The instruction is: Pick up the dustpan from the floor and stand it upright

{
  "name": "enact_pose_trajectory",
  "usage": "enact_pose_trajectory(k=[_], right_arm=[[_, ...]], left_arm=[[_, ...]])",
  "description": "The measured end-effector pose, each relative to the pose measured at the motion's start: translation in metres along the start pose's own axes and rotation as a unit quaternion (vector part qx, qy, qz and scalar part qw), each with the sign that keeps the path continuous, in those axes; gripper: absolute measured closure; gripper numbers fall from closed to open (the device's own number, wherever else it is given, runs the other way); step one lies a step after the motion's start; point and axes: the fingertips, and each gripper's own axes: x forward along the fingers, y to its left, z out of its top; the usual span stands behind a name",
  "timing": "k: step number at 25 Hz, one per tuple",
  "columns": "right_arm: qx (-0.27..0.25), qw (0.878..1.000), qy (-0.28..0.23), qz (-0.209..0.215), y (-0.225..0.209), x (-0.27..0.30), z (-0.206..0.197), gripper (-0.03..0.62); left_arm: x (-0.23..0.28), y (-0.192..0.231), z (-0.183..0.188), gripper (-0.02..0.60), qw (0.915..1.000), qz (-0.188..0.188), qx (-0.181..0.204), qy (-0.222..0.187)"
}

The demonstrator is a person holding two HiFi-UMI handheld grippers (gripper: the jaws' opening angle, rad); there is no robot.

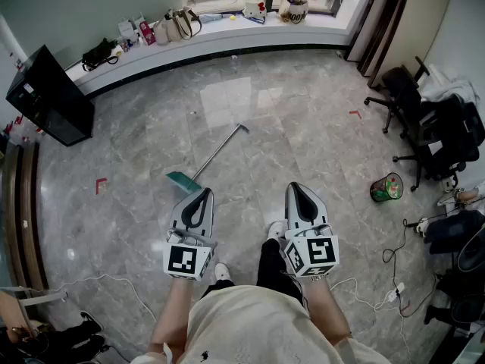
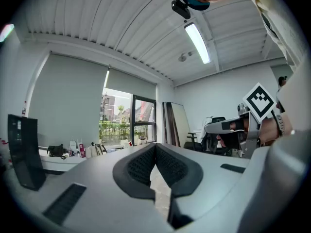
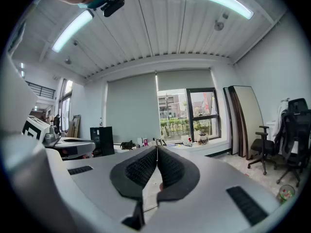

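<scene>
A dustpan lies flat on the marble floor: its teal pan (image 1: 183, 180) is nearest me and its long metal handle (image 1: 220, 149) runs up and right. My left gripper (image 1: 203, 192) hovers just below and right of the pan, jaws shut with nothing between them. To its right, my right gripper (image 1: 295, 188) is held beside it at the same height, also shut and empty. In the left gripper view the left gripper (image 2: 155, 146) points level across the room with tips together; the right gripper (image 3: 157, 148) shows the same in its own view. Neither gripper view shows the dustpan.
A black cabinet (image 1: 48, 97) stands at the left wall. A window ledge (image 1: 227, 32) with bags and boxes runs along the back. Office chairs (image 1: 428, 127), a green bin (image 1: 386, 187) and floor cables (image 1: 394, 279) fill the right side. My shoes (image 1: 276, 230) are below the grippers.
</scene>
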Motion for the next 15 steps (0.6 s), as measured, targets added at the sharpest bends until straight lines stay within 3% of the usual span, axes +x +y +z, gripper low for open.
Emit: enact_pose_trajectory(k=[7, 15], right_arm=[[0.005, 0.999, 0.024, 0.036, -0.124, 0.084, 0.019, 0.576], [0.005, 0.997, 0.022, 0.079, -0.208, 0.174, 0.030, 0.576]], left_arm=[[0.149, -0.019, 0.020, 0.571, 0.9987, 0.051, 0.005, -0.009], [0.257, -0.026, 0.028, 0.571, 0.9944, 0.098, -0.022, -0.033]])
